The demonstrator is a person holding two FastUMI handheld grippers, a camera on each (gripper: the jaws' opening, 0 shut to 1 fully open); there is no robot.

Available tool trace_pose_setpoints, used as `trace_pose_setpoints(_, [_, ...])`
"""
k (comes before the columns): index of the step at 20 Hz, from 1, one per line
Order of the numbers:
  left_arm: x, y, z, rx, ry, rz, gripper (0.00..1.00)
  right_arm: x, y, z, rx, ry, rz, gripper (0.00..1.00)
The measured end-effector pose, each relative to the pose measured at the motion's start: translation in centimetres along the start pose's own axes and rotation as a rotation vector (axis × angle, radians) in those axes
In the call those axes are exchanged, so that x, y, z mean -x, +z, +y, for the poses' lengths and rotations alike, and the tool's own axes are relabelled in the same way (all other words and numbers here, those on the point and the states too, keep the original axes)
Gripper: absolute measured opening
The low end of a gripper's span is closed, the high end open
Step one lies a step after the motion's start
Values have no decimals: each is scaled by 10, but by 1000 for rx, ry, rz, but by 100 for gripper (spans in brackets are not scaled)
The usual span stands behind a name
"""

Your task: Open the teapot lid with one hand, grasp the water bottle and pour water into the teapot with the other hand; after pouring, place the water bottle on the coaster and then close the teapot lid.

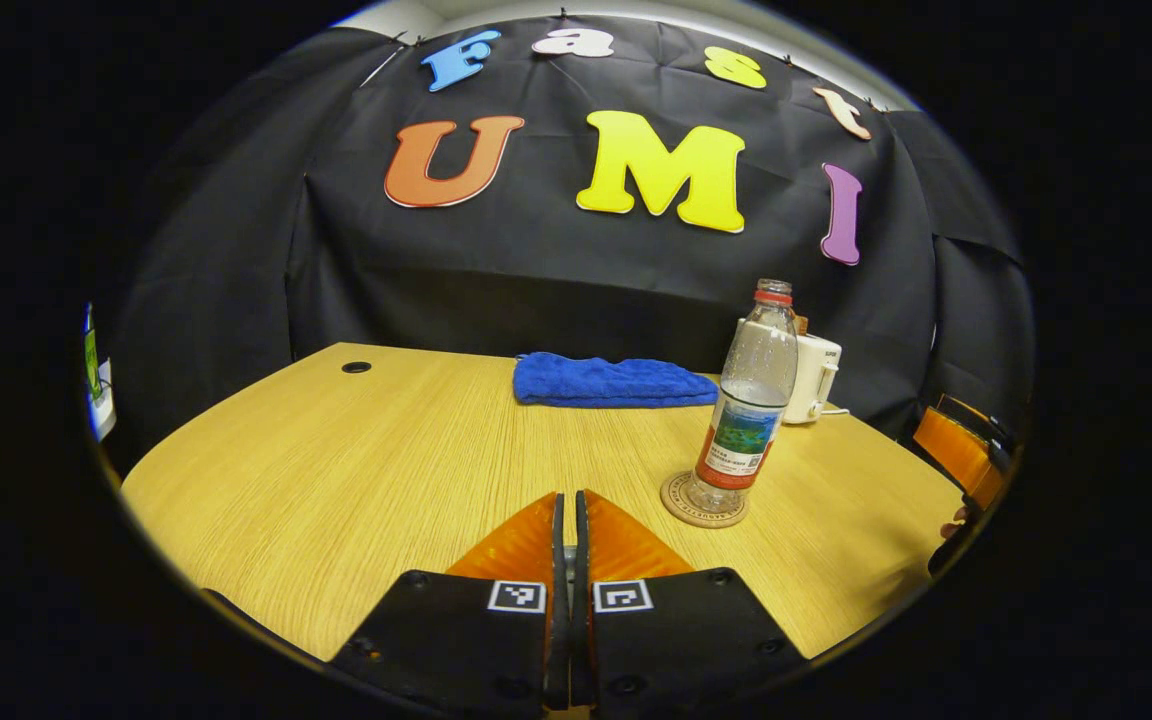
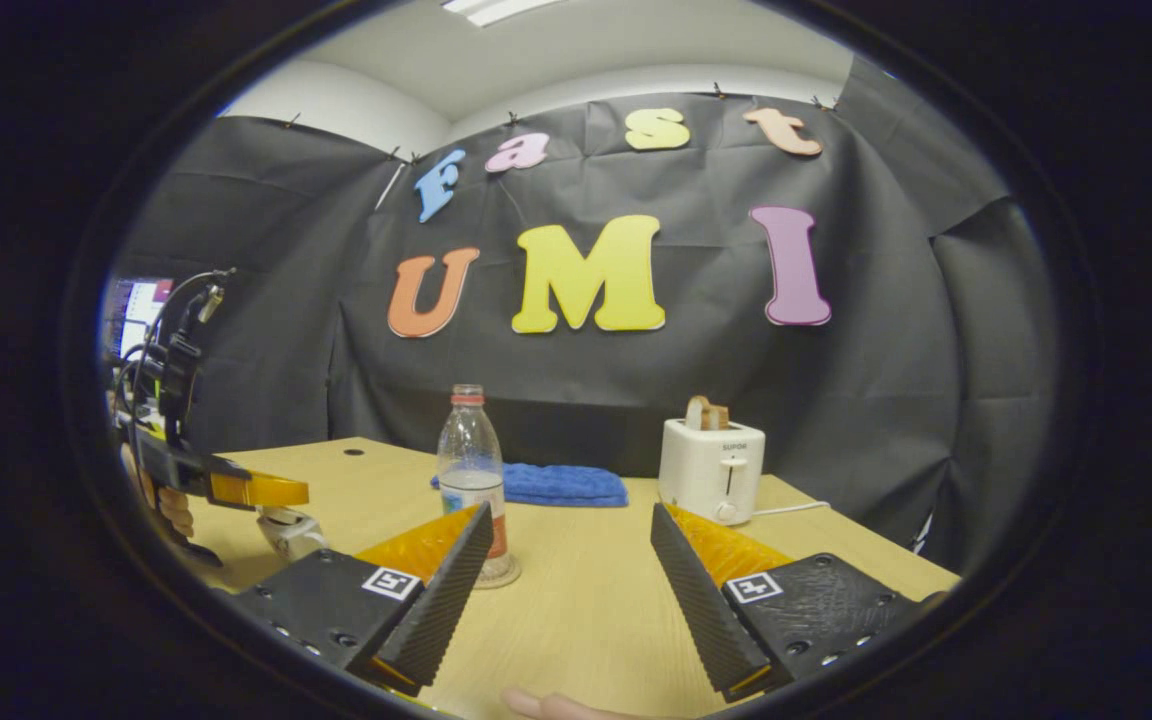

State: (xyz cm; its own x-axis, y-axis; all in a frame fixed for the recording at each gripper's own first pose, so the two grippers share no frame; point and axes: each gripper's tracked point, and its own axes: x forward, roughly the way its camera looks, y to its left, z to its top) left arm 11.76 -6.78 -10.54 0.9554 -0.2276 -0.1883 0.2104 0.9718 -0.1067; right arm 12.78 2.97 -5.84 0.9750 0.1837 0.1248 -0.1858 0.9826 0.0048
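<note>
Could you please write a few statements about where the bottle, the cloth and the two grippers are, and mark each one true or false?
1. The water bottle stands upright on the coaster. True.
2. The left gripper is wide open. False: its fingers are closed together, with nothing between them.
3. The right gripper is clamped on the bottle. False: its fingers are spread apart and hold nothing.
4. A folded blue cloth lies on the table near the back wall. True.
5. The bottle's cap is missing. False: a red cap sits on top.
</note>
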Motion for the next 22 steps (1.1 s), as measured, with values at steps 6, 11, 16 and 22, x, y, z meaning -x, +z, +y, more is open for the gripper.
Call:
trace_pose_setpoints(6, [-4, 3, 0, -35, 28, -20, 5, 9, -3, -1, -2, 1, -2, 98])
trace_pose_setpoints(11, [-2, -1, -4, -76, 23, -45, 7, 15, -3, 0, -7, 2, -10, 95])
trace_pose_setpoints(16, [0, -2, -6, -85, 17, -51, 19, 18, -4, 0, -9, 3, -5, 95])
trace_pose_setpoints(22, [20, 16, -11, -71, 19, -77, 40, 28, 8, 2, 18, -22, -12, 95])
